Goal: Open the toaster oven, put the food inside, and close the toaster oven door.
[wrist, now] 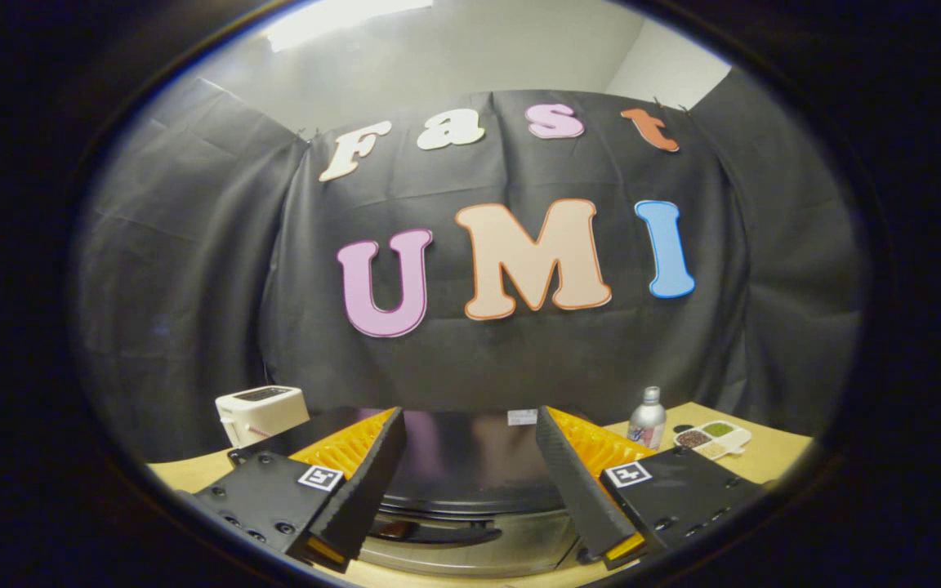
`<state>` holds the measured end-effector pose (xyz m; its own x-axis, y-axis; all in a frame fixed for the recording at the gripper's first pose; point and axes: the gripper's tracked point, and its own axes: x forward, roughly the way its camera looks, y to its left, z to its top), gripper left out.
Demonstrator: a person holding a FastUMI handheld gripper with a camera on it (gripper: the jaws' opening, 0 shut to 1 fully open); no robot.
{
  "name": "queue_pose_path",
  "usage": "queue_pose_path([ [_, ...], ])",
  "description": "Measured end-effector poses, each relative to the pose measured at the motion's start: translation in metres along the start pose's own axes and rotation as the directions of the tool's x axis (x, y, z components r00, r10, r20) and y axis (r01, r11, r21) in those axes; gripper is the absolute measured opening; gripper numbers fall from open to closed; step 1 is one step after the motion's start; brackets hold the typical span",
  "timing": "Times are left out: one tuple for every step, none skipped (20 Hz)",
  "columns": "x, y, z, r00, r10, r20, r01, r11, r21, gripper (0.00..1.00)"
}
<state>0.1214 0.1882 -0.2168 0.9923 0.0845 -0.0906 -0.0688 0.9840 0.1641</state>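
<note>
The fingers (pixel 470 490) stand wide apart, holding nothing. Between and just below them sits the toaster oven (pixel 470 457), its door handle (pixel 438 532) running crosswise, door apparently closed.

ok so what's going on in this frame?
A handheld claw hangs open above a dark toaster oven, fingers spread apart, gripping nothing. The oven's door handle sits just below and between the fingers, and the door looks shut. On the wooden table, a white toaster stands to the left, a silver bottle and a small divided dish to the right.
</note>
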Motion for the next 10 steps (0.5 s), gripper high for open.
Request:
queue_pose_path([
  [0.002, 0.004, -0.009, 1.0, 0.005, -0.015, -0.005, 1.0, 0.0, 1.0],
  [0.003, 0.007, -0.016, 1.0, 0.006, -0.029, -0.007, 1.0, -0.004, 1.0],
  [0.004, 0.009, -0.022, 0.999, 0.008, -0.038, -0.008, 1.0, -0.009, 1.0],
  [0.003, 0.012, -0.028, 0.999, 0.011, -0.047, -0.012, 1.0, -0.016, 1.0],
  [0.003, 0.015, -0.036, 0.998, 0.015, -0.059, -0.017, 1.0, -0.022, 1.0],
  [0.001, 0.017, -0.038, 0.998, 0.021, -0.054, -0.022, 1.0, -0.011, 1.0],
  [-0.001, 0.018, -0.036, 0.999, 0.013, -0.036, -0.012, 1.0, 0.009, 1.0],
  [-0.001, 0.017, -0.036, 0.999, 0.011, -0.035, -0.01, 1.0, 0.022, 1.0],
  [-0.006, 0.018, -0.032, 1.0, 0.01, -0.01, -0.01, 1.0, 0.023, 1.0],
  [-0.011, 0.02, -0.034, 1.0, 0.012, 0.0, -0.012, 0.999, 0.031, 1.0],
])
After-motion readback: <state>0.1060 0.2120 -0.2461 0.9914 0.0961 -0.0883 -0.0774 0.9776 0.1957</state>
